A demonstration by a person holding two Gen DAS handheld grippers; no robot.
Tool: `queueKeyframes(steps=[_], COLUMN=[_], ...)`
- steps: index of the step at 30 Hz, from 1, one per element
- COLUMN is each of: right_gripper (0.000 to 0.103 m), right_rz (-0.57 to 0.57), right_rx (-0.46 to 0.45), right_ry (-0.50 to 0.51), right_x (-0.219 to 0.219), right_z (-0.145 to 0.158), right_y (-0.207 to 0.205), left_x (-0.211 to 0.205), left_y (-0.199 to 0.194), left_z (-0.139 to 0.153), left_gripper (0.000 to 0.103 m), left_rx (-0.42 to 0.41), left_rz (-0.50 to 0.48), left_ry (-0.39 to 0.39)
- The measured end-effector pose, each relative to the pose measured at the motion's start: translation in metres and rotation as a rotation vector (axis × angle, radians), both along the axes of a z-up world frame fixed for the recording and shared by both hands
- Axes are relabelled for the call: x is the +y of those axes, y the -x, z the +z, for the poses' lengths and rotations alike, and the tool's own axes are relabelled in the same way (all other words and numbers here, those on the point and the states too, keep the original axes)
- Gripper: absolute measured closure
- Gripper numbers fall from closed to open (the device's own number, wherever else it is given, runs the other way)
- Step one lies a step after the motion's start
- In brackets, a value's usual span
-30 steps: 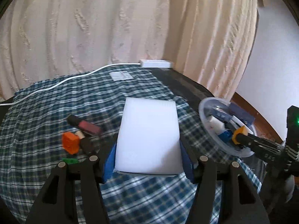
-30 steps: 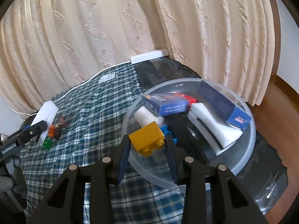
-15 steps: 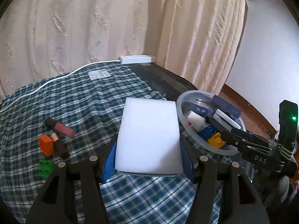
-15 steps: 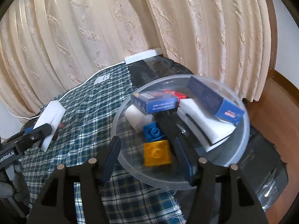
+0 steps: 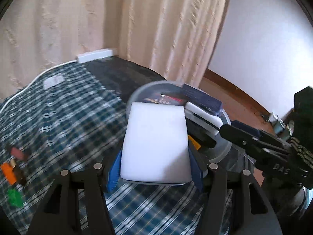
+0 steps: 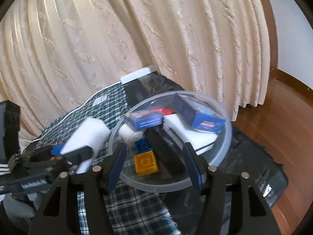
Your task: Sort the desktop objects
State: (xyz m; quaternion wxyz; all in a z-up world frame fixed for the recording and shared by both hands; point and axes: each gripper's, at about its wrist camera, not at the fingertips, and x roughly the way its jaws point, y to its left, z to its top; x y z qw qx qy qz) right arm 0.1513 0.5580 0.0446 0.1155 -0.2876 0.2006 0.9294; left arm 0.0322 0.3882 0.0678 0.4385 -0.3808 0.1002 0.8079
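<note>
My left gripper is shut on a white foam block and holds it at the near left rim of the clear round bowl. The block also shows in the right wrist view. My right gripper is open and empty at the bowl's near rim. In the bowl lie a yellow brick, a blue brick, two blue boxes, a white block and a white roll.
On the plaid cloth at the left lie an orange brick, a green brick and a dark red tube. A white power strip sits by the curtain. The table edge and wooden floor are right of the bowl.
My right gripper opened and let the yellow brick drop into the bowl, then drew back slightly. My left gripper carried the white block right, up to the bowl.
</note>
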Motion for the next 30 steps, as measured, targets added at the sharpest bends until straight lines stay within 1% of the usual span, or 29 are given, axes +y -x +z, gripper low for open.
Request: queueKeyframes(steps=[5,8,11,15,18,22,25,26,27,28,30], right_gripper=[0.039,0.039,0.039,0.039,0.039,0.039,0.039,0.039,0.039,0.039,0.039], right_rz=[-0.066,-0.106,-0.134,-0.153,-0.149,-0.14,-0.131,-0.129,-0.127,-0.125,-0.119], right_rx=[-0.019,-0.019,-0.012,-0.009,-0.003,0.002,0.002,0.002,0.002,0.002,0.003], right_ry=[0.019,0.029,0.033,0.034,0.03,0.029,0.027,0.027,0.026,0.027,0.028], right_x=[0.018,0.028,0.035,0.039,0.038,0.034,0.031,0.031,0.03,0.029,0.027], right_z=[-0.006,-0.007,-0.007,-0.005,-0.004,-0.002,-0.002,-0.002,-0.002,-0.002,-0.002], right_y=[-0.005,-0.011,-0.017,-0.02,-0.02,-0.018,-0.017,-0.016,-0.016,-0.015,-0.015], left_x=[0.027,0.044,0.052,0.061,0.067,0.067,0.066,0.066,0.065,0.065,0.061], left_y=[0.0,0.003,0.011,0.02,0.03,0.036,0.038,0.039,0.039,0.038,0.033], left_z=[-0.009,-0.018,-0.022,-0.016,-0.017,-0.018,-0.024,-0.027,-0.03,-0.032,-0.031], left_gripper=[0.04,0.04,0.039,0.04,0.04,0.039,0.039,0.035,0.027,0.026,0.025], left_rx=[-0.04,-0.079,-0.102,-0.078,-0.067,-0.051,-0.079,-0.097,-0.116,-0.117,-0.095], left_rz=[-0.063,-0.12,-0.145,-0.132,-0.105,-0.088,-0.107,-0.116,-0.126,-0.13,-0.135], left_ry=[-0.005,-0.002,-0.022,-0.043,-0.048,-0.097,-0.119,-0.117,-0.111,-0.111,-0.109])
